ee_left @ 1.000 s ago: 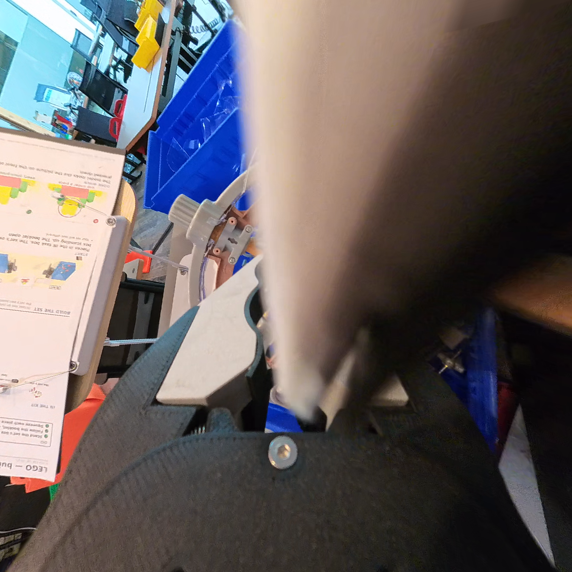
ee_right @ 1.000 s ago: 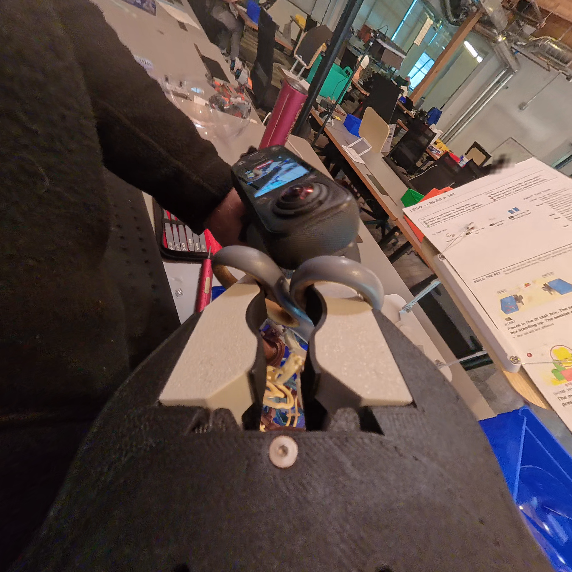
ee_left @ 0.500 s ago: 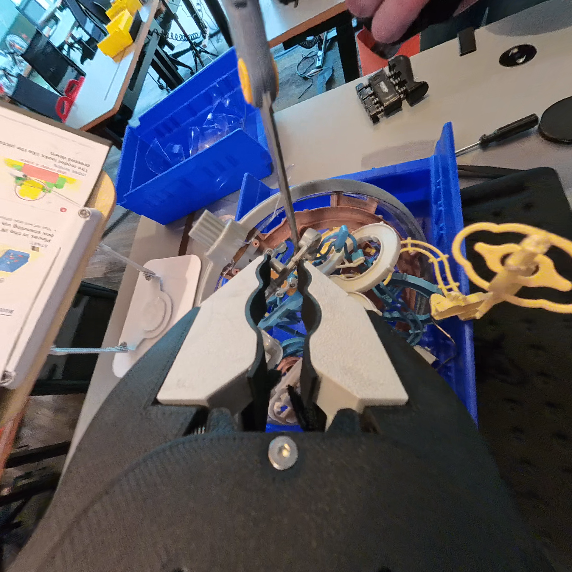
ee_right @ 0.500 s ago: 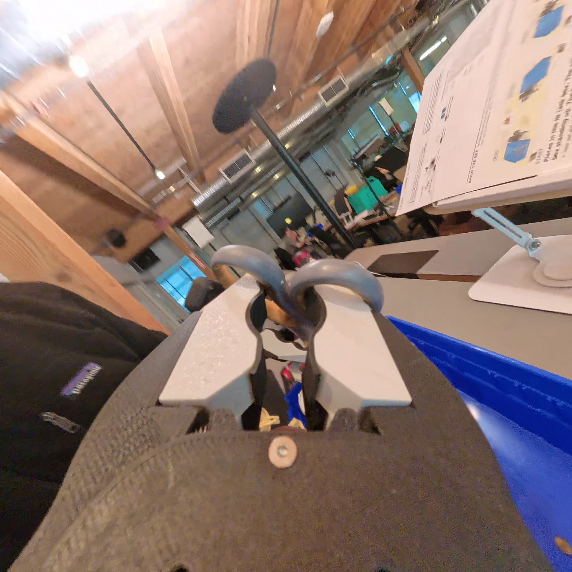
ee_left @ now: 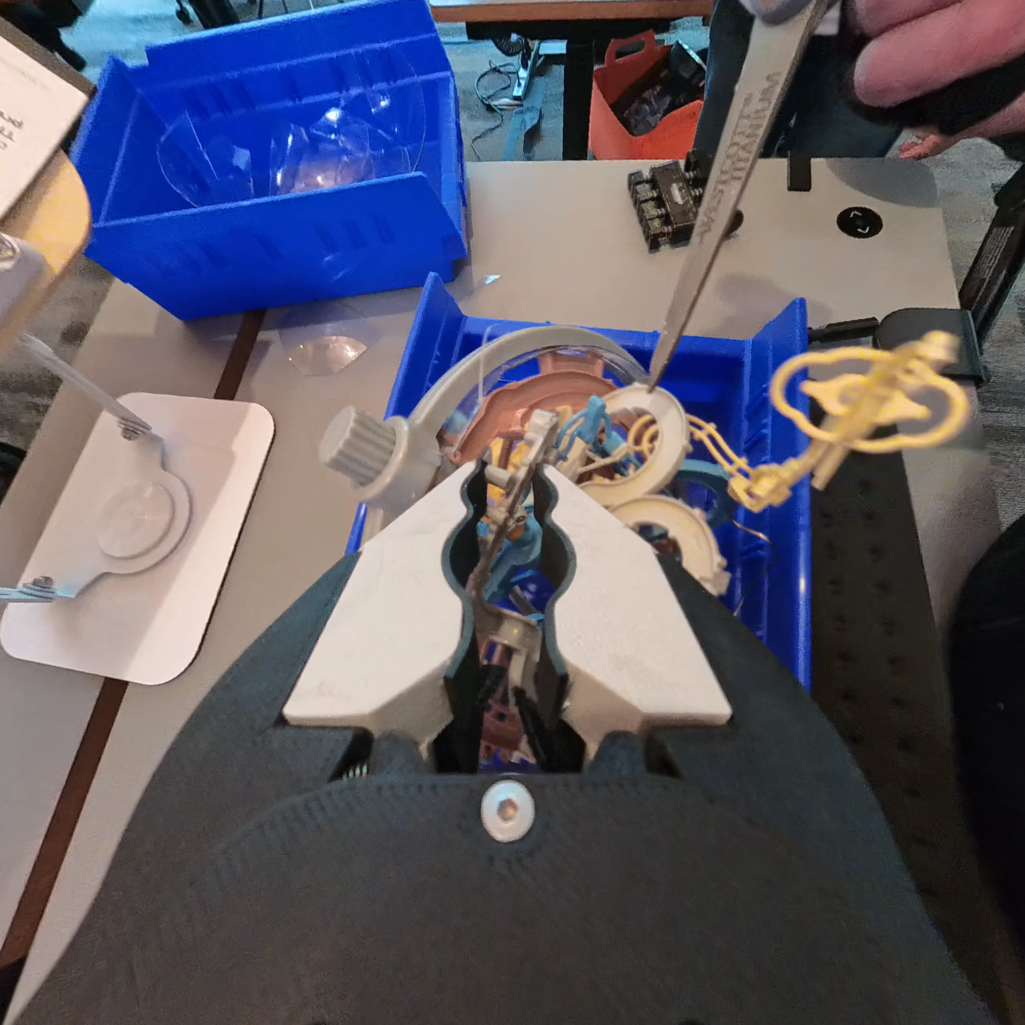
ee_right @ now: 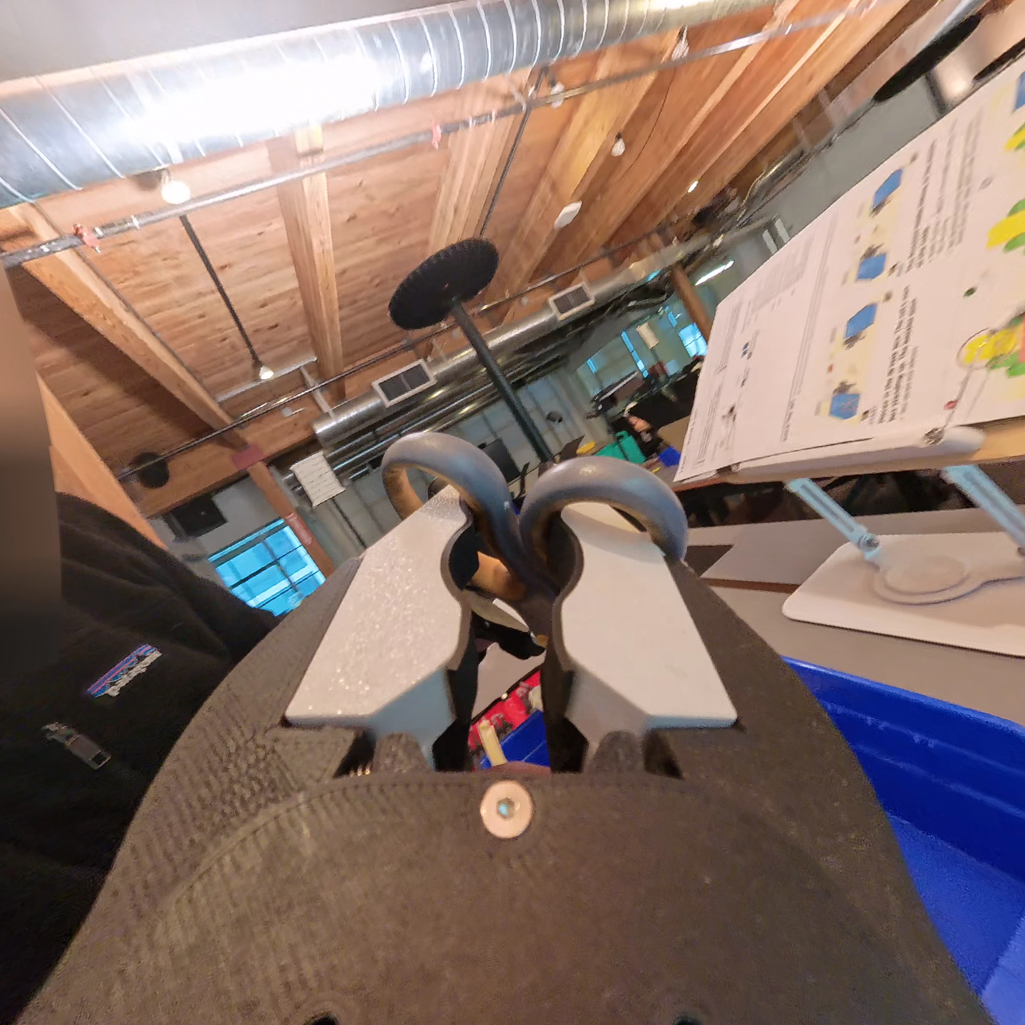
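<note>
My left gripper (ee_left: 510, 474) is over a blue bin (ee_left: 776, 499) of plastic maze-toy parts. It is shut on a thin grey plastic strip (ee_left: 535, 444) that runs up between its fingers. A grey arc with a ribbed knob (ee_left: 360, 446), a white ring (ee_left: 643, 438) and a yellow wire-like track piece (ee_left: 865, 399) lie around it. My right gripper (ee_right: 513, 516) is shut on the grey handles of a pair of scissors (ee_right: 532, 499) and points toward the ceiling. The scissors' closed blades (ee_left: 721, 183) come down from the upper right, and the tip touches the white ring.
A second blue bin (ee_left: 266, 222) with clear dome halves stands at the back left. A white stand base (ee_left: 138, 532) holds an instruction sheet (ee_right: 865, 333). A black bit holder (ee_left: 665, 205) lies at the back. A person's hand (ee_left: 932, 66) and dark sleeve (ee_right: 111, 638) are close. The left gripper's tips are roughly 20 centimeters from the right gripper's.
The pale blur that covered the left view is gone, and the view looks down into the bin. The scissors' blades moved right, onto the white ring. The right gripper tilted up to the ceiling.
</note>
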Demonstrator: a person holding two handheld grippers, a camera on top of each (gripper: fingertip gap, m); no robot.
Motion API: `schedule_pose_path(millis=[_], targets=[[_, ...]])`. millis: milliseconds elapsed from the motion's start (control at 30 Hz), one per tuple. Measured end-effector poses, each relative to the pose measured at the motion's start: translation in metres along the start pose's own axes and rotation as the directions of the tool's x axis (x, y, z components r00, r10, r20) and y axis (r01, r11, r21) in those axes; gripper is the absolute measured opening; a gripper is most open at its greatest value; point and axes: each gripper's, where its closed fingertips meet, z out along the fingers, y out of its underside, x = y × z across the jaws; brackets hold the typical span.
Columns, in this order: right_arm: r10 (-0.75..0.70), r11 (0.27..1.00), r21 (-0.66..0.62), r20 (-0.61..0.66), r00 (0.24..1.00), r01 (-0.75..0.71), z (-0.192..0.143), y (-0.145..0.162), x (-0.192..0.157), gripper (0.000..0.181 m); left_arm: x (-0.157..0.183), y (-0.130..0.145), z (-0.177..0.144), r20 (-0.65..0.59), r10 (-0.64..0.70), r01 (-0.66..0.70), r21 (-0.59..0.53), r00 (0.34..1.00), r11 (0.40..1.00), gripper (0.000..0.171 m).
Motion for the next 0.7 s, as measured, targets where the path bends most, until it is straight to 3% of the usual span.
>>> schedule_pose_path(millis=[100, 233, 533, 700], targets=[[-0.062, 0.998, 0.022, -0.072, 0.996, 0.063, -0.005, 0.001, 0.011, 0.017, -0.007, 0.000, 0.006, -0.012, -0.097, 0.096, -0.019, 0.995, 0.995, 0.014], [-0.044, 0.995, 0.087, -0.059, 0.997, 0.049, -0.011, 0.001, 0.015, 0.017, -0.007, 0.005, 0.012, -0.059, -0.200, 0.199, -0.024, 0.978, 0.980, 0.013], [-0.093, 0.990, 0.101, -0.056, 0.994, 0.099, -0.002, 0.014, 0.017, 0.017, -0.009, 0.007, 0.009, -0.097, -0.231, 0.229, -0.024, 0.968, 0.973, 0.012], [-0.136, 0.988, 0.061, -0.069, 0.988, 0.140, 0.009, 0.028, 0.025, 0.017, -0.004, 0.003, 0.011, -0.145, -0.157, 0.153, -0.035, 0.977, 0.988, 0.011]])
